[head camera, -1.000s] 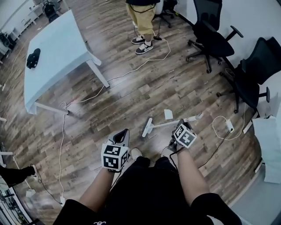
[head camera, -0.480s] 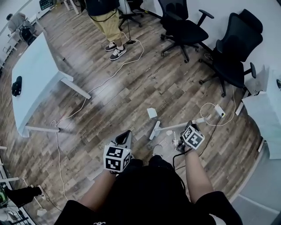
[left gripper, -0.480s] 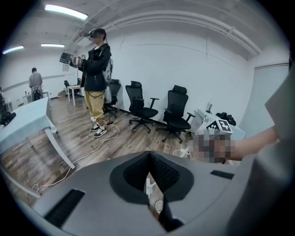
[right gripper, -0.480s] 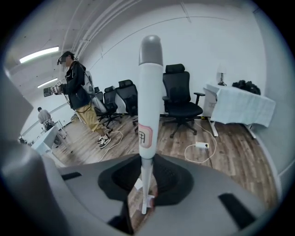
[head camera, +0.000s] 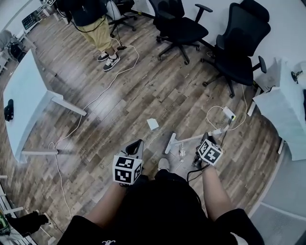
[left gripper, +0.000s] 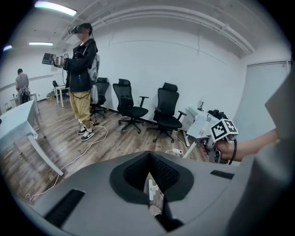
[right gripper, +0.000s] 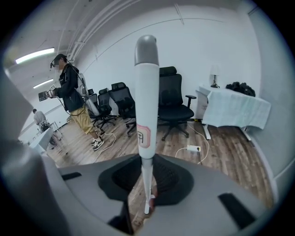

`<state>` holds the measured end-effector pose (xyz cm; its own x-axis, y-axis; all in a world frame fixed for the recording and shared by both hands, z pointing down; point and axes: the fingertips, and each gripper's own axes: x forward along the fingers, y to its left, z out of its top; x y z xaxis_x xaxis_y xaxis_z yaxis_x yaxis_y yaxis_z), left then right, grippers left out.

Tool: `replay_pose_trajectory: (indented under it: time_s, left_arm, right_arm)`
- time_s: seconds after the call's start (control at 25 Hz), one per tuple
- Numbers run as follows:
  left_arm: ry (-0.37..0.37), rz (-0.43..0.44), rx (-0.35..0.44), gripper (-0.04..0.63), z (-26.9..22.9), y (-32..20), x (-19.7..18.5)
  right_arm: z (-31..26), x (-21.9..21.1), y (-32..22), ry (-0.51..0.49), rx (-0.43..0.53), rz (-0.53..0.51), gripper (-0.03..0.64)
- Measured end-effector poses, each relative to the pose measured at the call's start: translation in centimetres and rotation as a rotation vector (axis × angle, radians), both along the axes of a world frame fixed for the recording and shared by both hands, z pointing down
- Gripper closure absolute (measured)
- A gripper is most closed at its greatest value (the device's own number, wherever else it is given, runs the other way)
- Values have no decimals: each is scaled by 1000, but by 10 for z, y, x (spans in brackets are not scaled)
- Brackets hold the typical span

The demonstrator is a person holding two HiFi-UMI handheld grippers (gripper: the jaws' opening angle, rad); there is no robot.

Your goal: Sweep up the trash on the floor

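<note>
Floor: wood planks spread below us, office chairs at the wall.
Trash: paper scrap lies ahead, just beside the broom head.
Right gripper: we grip the broom handle.
Left gripper: jaws together, empty.

This is an office room, and it seems to be used for recording work too. Black swivel chairs stand by a white wall. White worktops stand on the wood-plank floor. Tube lights hang overhead, and loose cables and a power strip lie about.
</note>
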<state>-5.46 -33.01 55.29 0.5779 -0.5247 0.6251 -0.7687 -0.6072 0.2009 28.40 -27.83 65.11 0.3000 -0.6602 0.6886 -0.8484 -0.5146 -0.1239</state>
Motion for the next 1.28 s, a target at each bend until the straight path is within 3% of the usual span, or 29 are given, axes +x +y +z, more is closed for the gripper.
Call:
replay_pose_trajectory:
  time_s: [0.16,0.32,0.56,0.8,1.08,1.28]
  left_arm:
    - [-4,19,21,600,-6,-5,31]
    - [-19,3,33,600,-9,-7,36]
    - [-43,-110,38,600,-11,-8,8]
    - [-58,-259,32,600,-9,-6,-49]
    - [-86,-451,13,600,-9,19,-117]
    - [-126,-535,-15,600,-6,40,-149]
  right_arm:
    - [-4,-8,-12,-23,24,-125,529]
    - [-15,-29,-33,-45,60,-246,528]
    - [-33,-60,-81,-95,123,-368,526]
    - [-49,-113,-143,-120,182,-475,526]
    - [-44,-147,-213,-150,226,-425,526]
    - [-10,-140,-247,-176,181,-289,526]
